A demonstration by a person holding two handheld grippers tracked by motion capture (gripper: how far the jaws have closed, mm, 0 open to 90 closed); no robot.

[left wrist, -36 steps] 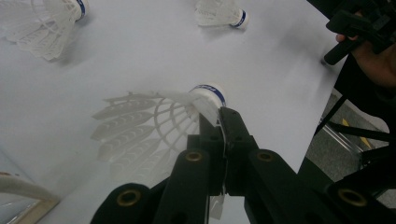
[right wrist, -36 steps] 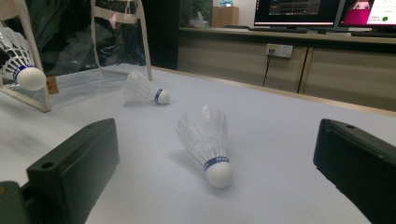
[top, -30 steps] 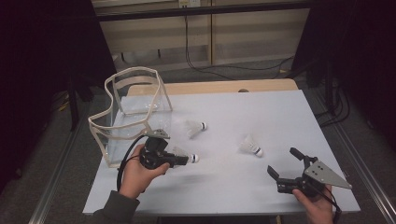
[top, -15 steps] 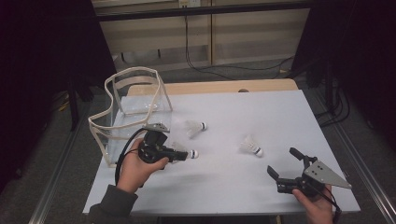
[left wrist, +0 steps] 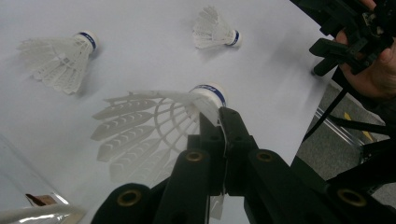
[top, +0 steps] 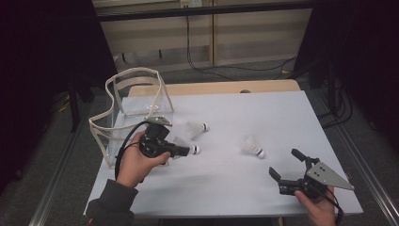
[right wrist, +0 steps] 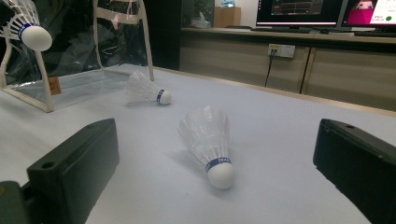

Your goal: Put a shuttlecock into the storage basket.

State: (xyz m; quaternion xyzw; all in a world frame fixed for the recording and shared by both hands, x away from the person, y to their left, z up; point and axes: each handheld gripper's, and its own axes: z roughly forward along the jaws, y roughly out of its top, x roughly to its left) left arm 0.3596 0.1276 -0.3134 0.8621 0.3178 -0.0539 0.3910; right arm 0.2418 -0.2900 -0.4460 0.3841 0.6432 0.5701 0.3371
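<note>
- Shuttlecock (top: pixel 184 148), white-feathered with a white cork tip ringed in blue, is being held by the left gripper (top: pixel 181 150) near the left edge of the table (top: pixel 263 113), just beside the clear bag.
- In the left gripper view, the two black jaws are pressing together on the feather skirt of this shuttlecock (left wrist: pixel 159 126), with its cork tip pointing away from the gripper and a shadow lying on the white surface under it, so it seems to be raised off the table.
- A person's left hand (top: pixel 136 162) is wrapping around the gripper body, with a black cable looping off beside it.
- Clear bag (top: pixel 127 113) with pale trim is standing open at the table's left edge, toward the far left corner.
- A second shuttlecock (top: pixel 196 128) is lying on its side just beyond the held one, closer to the table's middle.
- A third shuttlecock (top: pixel 251 147) is lying on its side in the middle of the table, between the two grippers.
- Right gripper (top: pixel 288 167) is sitting near the near right corner of the table, held by the person's right hand (top: pixel 315 207); its jaws are standing wide apart and holding nothing.
- In the right gripper view, the third shuttlecock (right wrist: pixel 208 137) is lying ahead between the spread jaws, apart from both, cork tip toward the camera.
</note>
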